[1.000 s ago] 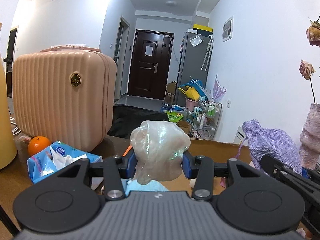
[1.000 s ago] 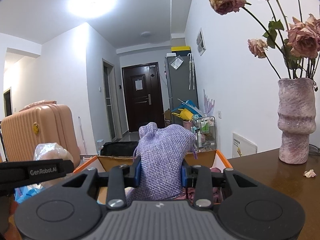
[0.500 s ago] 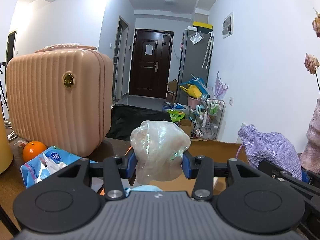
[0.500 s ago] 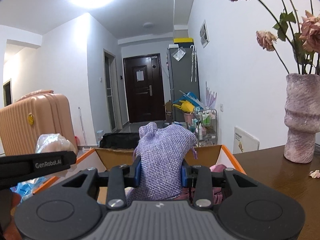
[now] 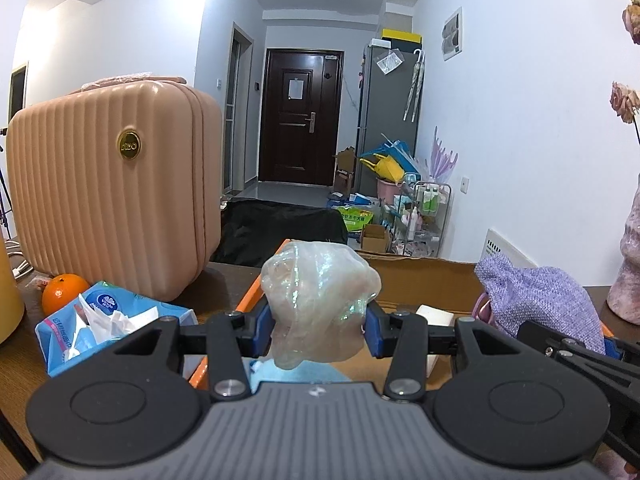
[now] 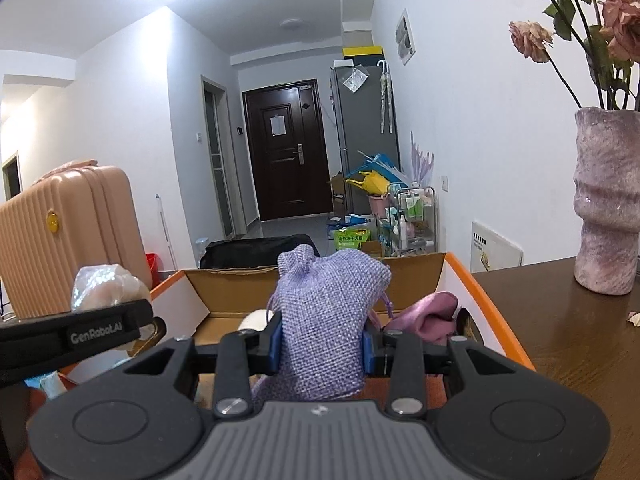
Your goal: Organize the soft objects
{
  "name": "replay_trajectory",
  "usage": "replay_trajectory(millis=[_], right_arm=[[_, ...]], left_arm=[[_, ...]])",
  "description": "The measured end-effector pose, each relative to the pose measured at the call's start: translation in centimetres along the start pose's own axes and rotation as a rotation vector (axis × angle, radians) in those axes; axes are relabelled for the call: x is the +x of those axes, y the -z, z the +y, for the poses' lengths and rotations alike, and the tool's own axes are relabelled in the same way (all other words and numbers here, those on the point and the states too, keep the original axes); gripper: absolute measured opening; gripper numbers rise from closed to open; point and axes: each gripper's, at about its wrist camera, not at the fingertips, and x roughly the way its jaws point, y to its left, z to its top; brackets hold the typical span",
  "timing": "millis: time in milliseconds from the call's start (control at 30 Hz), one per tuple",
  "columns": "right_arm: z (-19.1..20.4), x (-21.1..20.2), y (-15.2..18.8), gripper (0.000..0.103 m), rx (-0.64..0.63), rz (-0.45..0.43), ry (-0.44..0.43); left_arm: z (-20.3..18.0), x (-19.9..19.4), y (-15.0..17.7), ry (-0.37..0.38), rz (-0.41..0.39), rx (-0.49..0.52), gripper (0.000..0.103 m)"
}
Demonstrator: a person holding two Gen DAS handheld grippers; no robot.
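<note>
My left gripper is shut on a shiny, translucent pinkish pouch and holds it over the near left part of an open cardboard box with orange edges. My right gripper is shut on a lilac burlap drawstring bag above the same box. The bag also shows at the right of the left wrist view, and the pouch at the left of the right wrist view. A pink cloth and a white object lie inside the box.
A pink ribbed suitcase stands on the brown table at the left, with an orange and a blue tissue pack in front. A pink vase with dried roses stands at the right on the table.
Both grippers have dropped and moved forward over the box with their loads still held. The suitcase and vase appear higher and nearer in view.
</note>
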Motion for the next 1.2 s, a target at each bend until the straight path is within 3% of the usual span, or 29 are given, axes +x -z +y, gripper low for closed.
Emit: replay_trajectory(millis=[167, 267, 300, 333, 400, 467, 500, 567, 633, 1200], right_arm=[[0.1, -0.1, 0.1, 0.036, -0.003, -0.003, 0.000], [0.1, -0.1, 0.1, 0.042, -0.005, -0.004, 0.011], [0.1, -0.2, 0.1, 0.042, -0.004, -0.007, 0.017], [0.1, -0.2, 0.2, 0.050, -0.002, -0.008, 0.019], [0.1, -0.4, 0.2, 0.067, 0.002, -0.018, 0.030], [0.1, -0.6, 0.2, 0.087, 0.004, -0.034, 0.040], [0.2, -0.7, 0.3, 0.090, 0.003, -0.041, 0.044], [0.3, -0.9, 0.3, 0.100, -0.003, -0.049, 0.053], [0.3, -1.0, 0.3, 0.103, -0.006, -0.053, 0.054], [0.2, -1.3, 0.3, 0.103, 0.010, -0.067, 0.035]], left_arm=[[0.1, 0.1, 0.1, 0.000, -0.002, 0.000, 0.047], [0.2, -0.1, 0.0, -0.005, -0.014, -0.002, 0.054], [0.2, -0.2, 0.0, -0.011, -0.018, -0.003, 0.061], [0.2, -0.3, 0.0, -0.013, -0.021, -0.005, 0.067], [0.3, -0.4, 0.0, -0.020, -0.021, -0.014, 0.089], [0.3, -0.6, 0.0, -0.056, -0.044, -0.016, 0.101], [0.4, -0.7, 0.0, -0.071, -0.053, -0.017, 0.103], [0.5, -0.8, 0.0, -0.081, -0.061, -0.030, 0.103], [0.5, -0.8, 0.0, -0.088, -0.059, -0.028, 0.103], [0.7, -0.8, 0.2, -0.082, -0.048, -0.045, 0.103]])
